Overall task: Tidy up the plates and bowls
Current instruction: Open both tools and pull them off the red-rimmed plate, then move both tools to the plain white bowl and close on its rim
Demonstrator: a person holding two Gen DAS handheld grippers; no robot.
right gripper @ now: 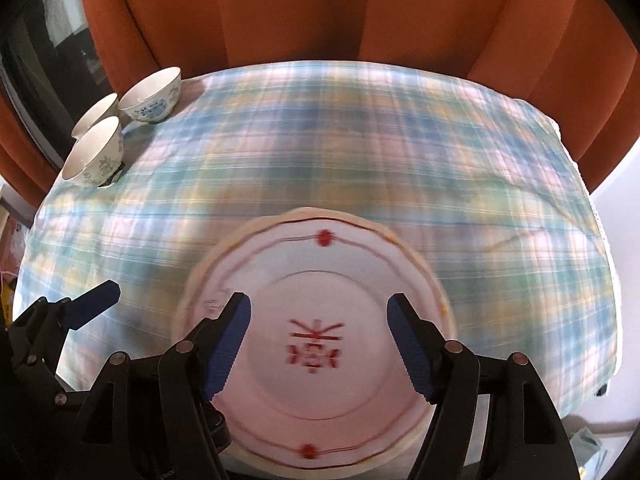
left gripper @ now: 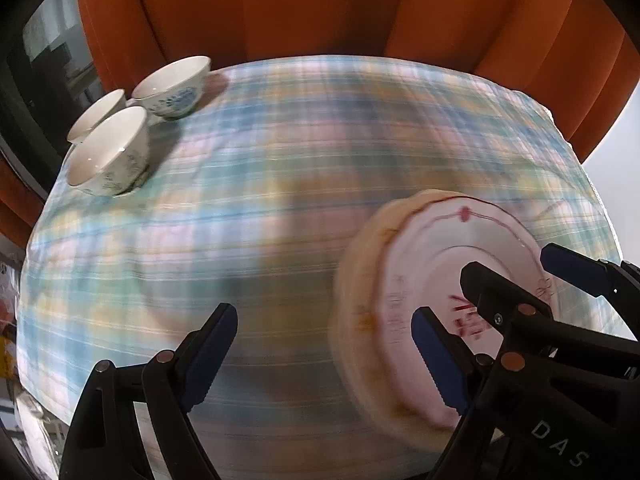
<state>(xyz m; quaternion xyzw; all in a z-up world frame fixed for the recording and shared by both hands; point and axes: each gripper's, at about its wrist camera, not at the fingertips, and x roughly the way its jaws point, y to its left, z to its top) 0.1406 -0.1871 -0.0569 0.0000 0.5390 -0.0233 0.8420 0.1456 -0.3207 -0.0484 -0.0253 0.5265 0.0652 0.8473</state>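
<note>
A stack of white plates with red trim and a red character (right gripper: 316, 320) lies on the plaid tablecloth (right gripper: 360, 152) near the front; it also shows at the right of the left wrist view (left gripper: 416, 280). My right gripper (right gripper: 320, 340) is open, its blue pads above the top plate, holding nothing. My left gripper (left gripper: 324, 356) is open and empty, left of the stack. The right gripper's fingers (left gripper: 572, 266) cross the plates in the left wrist view. Three white bowls with blue patterns (left gripper: 116, 132) stand at the far left corner; they also show in the right wrist view (right gripper: 120, 124).
Orange curtains (right gripper: 320, 8) hang behind the table. A dark window (right gripper: 44, 56) is at the far left. The table's far edge runs just behind the bowls. The views are motion-blurred.
</note>
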